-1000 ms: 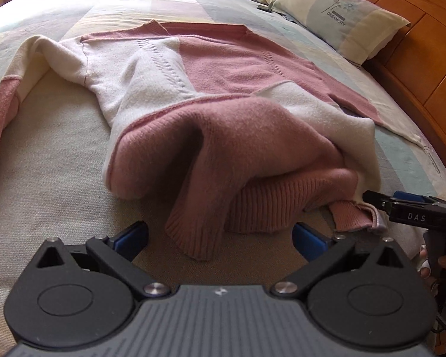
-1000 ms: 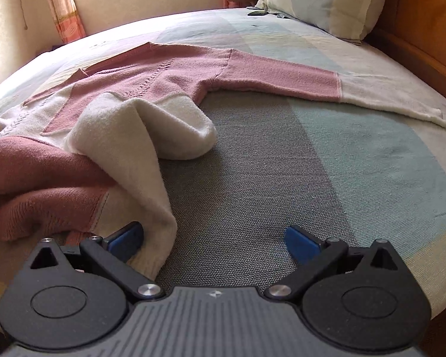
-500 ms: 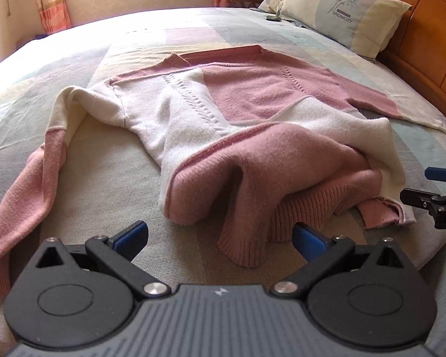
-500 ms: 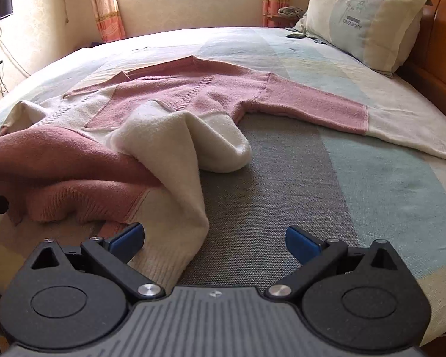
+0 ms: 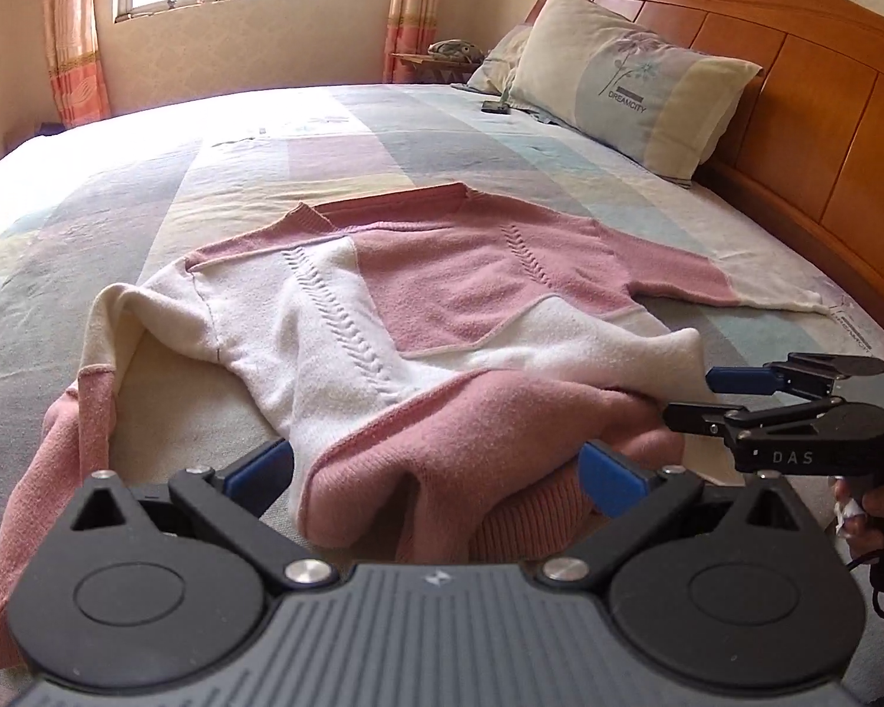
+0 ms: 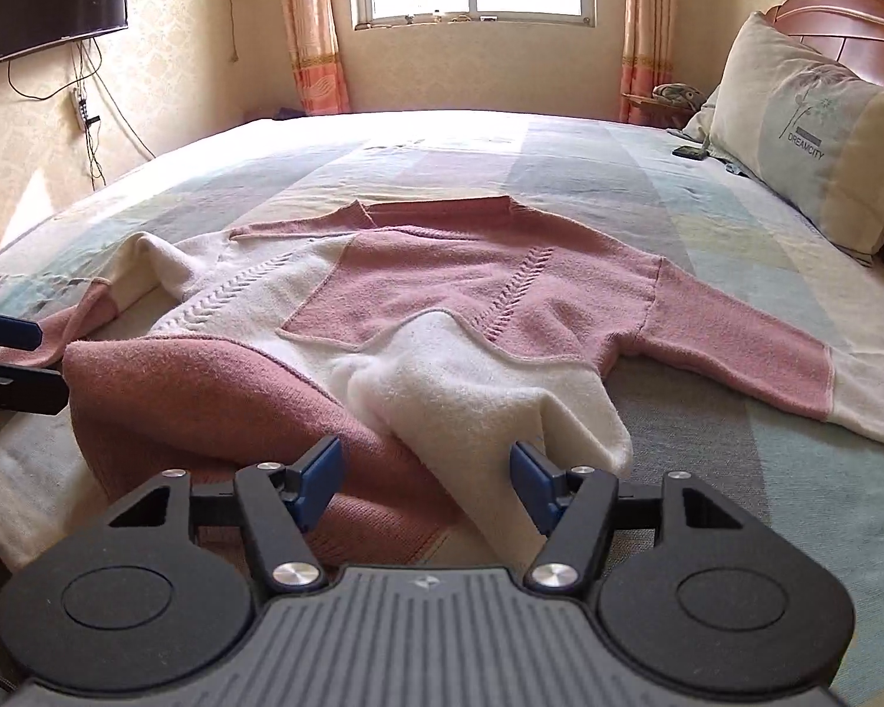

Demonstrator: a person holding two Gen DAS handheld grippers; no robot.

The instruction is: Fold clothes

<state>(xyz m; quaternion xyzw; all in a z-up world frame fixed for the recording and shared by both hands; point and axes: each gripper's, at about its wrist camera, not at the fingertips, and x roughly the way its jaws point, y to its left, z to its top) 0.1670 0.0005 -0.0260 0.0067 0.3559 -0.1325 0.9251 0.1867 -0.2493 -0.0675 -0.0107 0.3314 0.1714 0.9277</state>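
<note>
While bunched over the bed (image 6: 707, 218), pink-and-cream knitted sweater (image 6: 442, 318) unfolded; left tool (image 5: 436, 471) released, right tool (image 6: 424, 477) closing, pinching nothing yet. Next, probably: grab hem.

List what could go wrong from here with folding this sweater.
1. The sweater's bottom edge lies bunched in loose folds near both grippers; a pinch there may catch several layers and fold crooked.
2. The right gripper is closing with nothing yet pressed between its pads, so it may shut on air or on only the cream flap.
3. The left sleeve trails toward the bed's edge and could slide off.
</note>
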